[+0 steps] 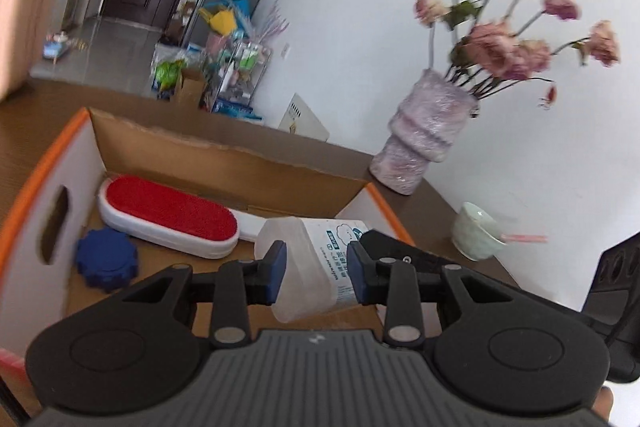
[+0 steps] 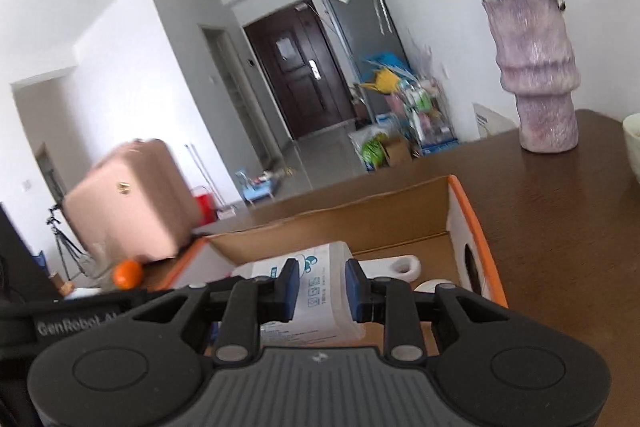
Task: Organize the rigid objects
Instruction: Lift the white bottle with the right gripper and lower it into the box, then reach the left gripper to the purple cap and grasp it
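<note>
Cardboard box (image 1: 224, 155) with orange-edged white sides sits on the brown desk (image 2: 560, 227), and both grippers hang over it with one translucent plastic container (image 1: 316, 267) between them. The left gripper (image 1: 317, 273) has its blue-padded fingers (image 1: 277, 267) pressed against the container's clear end, holding it above the box. The right gripper (image 2: 321, 291) grips the same container (image 2: 320, 299) at its labelled end, pads against both sides. Inside the box lie a white lint brush with a red pad (image 1: 168, 215), its handle reaching toward the container, and a dark blue scalloped lid (image 1: 107, 263) near the wall with the handle slot. Beyond the box a purple vase (image 1: 424, 135) of faded pink flowers (image 1: 500, 43) stands near the wall, with a pale green cup (image 1: 476, 231) near it. An orange (image 2: 127, 274) lies left of the box in the right wrist view.
</note>
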`<state>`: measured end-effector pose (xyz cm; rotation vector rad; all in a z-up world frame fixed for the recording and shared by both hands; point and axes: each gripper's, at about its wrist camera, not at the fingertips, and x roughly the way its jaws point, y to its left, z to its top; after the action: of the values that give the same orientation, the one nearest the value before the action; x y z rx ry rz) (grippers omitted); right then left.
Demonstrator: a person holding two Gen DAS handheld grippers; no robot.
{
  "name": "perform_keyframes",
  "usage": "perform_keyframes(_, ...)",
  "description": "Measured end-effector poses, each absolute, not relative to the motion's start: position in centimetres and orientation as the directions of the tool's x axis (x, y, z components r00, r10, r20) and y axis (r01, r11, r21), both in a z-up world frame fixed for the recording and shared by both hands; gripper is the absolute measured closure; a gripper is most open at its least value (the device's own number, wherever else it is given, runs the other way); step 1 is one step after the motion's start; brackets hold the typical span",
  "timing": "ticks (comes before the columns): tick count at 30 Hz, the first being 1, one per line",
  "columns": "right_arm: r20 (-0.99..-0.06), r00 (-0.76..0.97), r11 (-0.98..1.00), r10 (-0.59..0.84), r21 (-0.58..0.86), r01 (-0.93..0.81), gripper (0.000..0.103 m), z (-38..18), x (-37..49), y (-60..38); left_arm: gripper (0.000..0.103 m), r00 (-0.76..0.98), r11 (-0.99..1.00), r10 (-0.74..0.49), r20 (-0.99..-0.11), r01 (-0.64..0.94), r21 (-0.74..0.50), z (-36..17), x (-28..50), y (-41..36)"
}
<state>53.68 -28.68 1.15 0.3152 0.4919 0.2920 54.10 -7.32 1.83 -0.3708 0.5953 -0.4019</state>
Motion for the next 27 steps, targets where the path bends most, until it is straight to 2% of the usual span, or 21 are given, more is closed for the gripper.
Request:
perform_keyframes(2, -0.429, 0.854, 0.941, 0.293, 0.285, -0.180, 0.076, 0.3, 53.8, -28.3, 0.067, 0.761, 0.852, -0.465, -0.452, 0.247, -0.461, 0.3, 54.8, -7.4)
perform_keyframes(3, -0.437, 0.857, 0.953, 0.273, 0.246, -0.178, 0.074, 0.0, 53.7, -28.1, 0.066, 0.750, 0.871, -0.454, -0.482, 0.258, -0.419, -0.2, 55.0, -7.9)
perform_keyframes(6, -0.399, 0.886, 0.963, 0.236, 0.219, -0.157, 0.065, -0.2, 53.1, -28.6, 0.060, 0.793, 0.921, -0.367, -0.486, 0.237, -0.308, -0.7, 54.0, -8.3)
perform_keyframes(10, -0.360, 0.913, 0.973, 0.194, 0.187, -0.133, 0.062, -0.2, 52.3, -29.1, 0.051, 0.817, 0.925, -0.353, -0.456, 0.232, -0.300, 1.0, 53.0, -8.0)
perform_keyframes(12, -0.347, 0.921, 0.978, 0.176, 0.171, -0.122, 0.060, -0.1, 51.8, -29.1, 0.047, 0.843, 0.949, -0.296, -0.448, 0.206, -0.238, 2.1, 52.0, -7.9)
perform_keyframes(14, -0.322, 0.934, 0.984, 0.156, 0.136, -0.117, 0.056, 0.2, 50.8, -28.9, 0.035, 0.863, 0.975, -0.213, -0.459, 0.161, -0.150, 3.0, 50.3, -7.6)
perform_keyframes(16, -0.290, 0.948, 0.989, 0.135, 0.098, -0.111, 0.055, 1.0, 49.2, -29.1, 0.030, 0.878, 0.985, -0.174, -0.445, 0.156, -0.078, 3.9, 48.2, -6.8)
perform_keyframes(17, -0.275, 0.952, 0.990, 0.134, 0.090, -0.113, 0.054, 1.3, 48.4, -29.0, 0.021, 0.892, 0.985, -0.172, -0.418, 0.164, -0.056, 4.3, 47.0, -6.3)
perform_keyframes(18, -0.259, 0.956, 0.989, 0.142, 0.087, -0.123, 0.049, 1.7, 47.4, -28.9, 0.017, 0.903, 0.985, -0.168, -0.396, 0.167, -0.036, 4.6, 46.0, -5.9)
perform_keyframes(19, -0.249, 0.955, 0.986, 0.160, 0.076, -0.145, 0.043, 2.0, 46.5, -28.8, 0.016, 0.908, 0.987, -0.151, -0.391, 0.159, -0.010, 4.9, 45.0, -5.5)
perform_keyframes(21, -0.252, 0.949, 0.982, 0.189, 0.032, -0.187, 0.042, 2.9, 44.7, -28.5, 0.016, 0.911, 0.988, -0.117, -0.397, 0.147, 0.047, 5.4, 43.2, -5.0)
perform_keyframes(24, -0.251, 0.947, 0.978, 0.199, -0.007, -0.208, 0.041, 4.2, 41.6, -28.5, 0.013, 0.923, 0.991, -0.096, -0.374, 0.123, 0.049, 6.1, 40.0, -3.8)
perform_keyframes(26, -0.240, 0.946, 0.974, 0.216, -0.021, -0.227, 0.035, 5.2, 39.2, -28.7, 0.004, 0.927, 0.992, -0.089, -0.364, 0.117, 0.056, 6.4, 37.9, -3.2)
perform_keyframes(27, -0.236, 0.945, 0.970, 0.226, -0.040, -0.241, 0.029, 5.8, 37.8, -28.6, 0.003, 0.928, 0.991, -0.083, -0.363, 0.115, 0.067, 6.5, 36.8, -3.1)
